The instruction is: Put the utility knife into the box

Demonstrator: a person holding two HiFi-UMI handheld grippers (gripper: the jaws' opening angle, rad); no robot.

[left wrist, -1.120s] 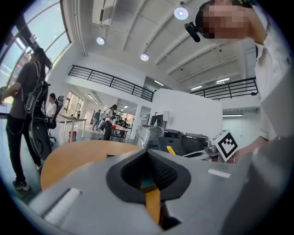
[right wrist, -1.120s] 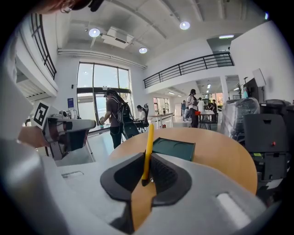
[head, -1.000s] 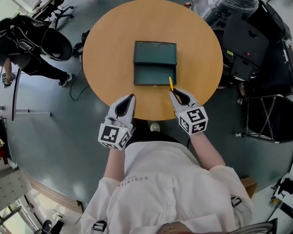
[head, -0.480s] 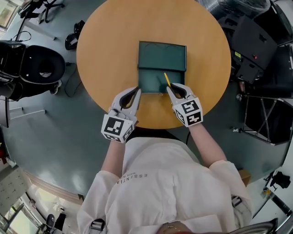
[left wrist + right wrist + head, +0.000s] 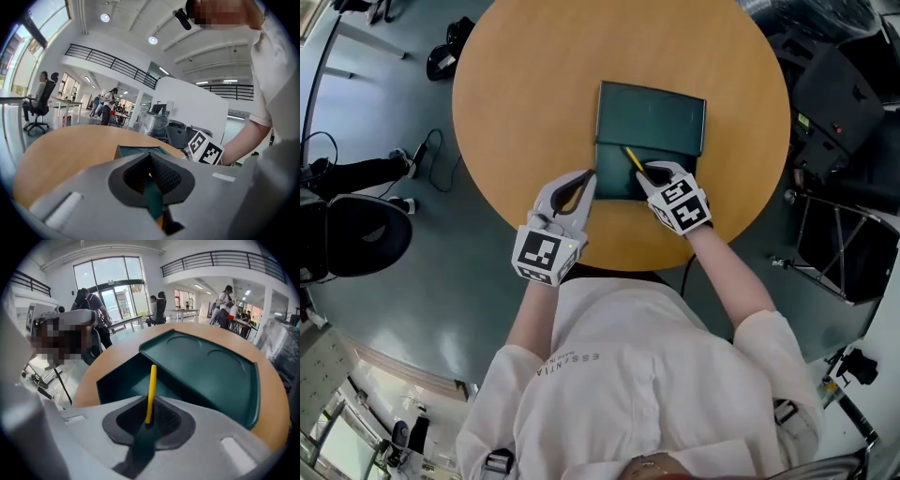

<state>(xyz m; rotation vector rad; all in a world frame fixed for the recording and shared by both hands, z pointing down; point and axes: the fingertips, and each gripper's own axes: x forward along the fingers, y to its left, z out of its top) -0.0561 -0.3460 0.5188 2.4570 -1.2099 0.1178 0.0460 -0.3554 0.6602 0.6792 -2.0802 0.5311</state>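
White shirt (image 5: 628,375) & bare forearms are nearest. Each hand-held gripper is grey plastic w/ a black-&-white marker cube (image 5: 542,255).

Left hand-held gripper (image 5: 584,180) (image 5: 150,161): ribbed black pads (image 5: 165,176) pressed together, nothing btwn them. It sits just beside the near-left corner of the box.

Right hand-held gripper (image 5: 652,172) (image 5: 149,413) is clamped on the utility knife (image 5: 633,159) (image 5: 151,380), a slim yellow bar sticking straight out from the pads. Its far end is over the box's open tray (image 5: 119,380).

Box (image 5: 650,117): dark green, rectangular, matte. Its lid (image 5: 211,366) lies flat beyond the tray, w/ two shallow rounded recesses.

All on a round table (image 5: 525,112), smooth light wood. Beyond it: grey floor (image 5: 384,234), black equipment at right.
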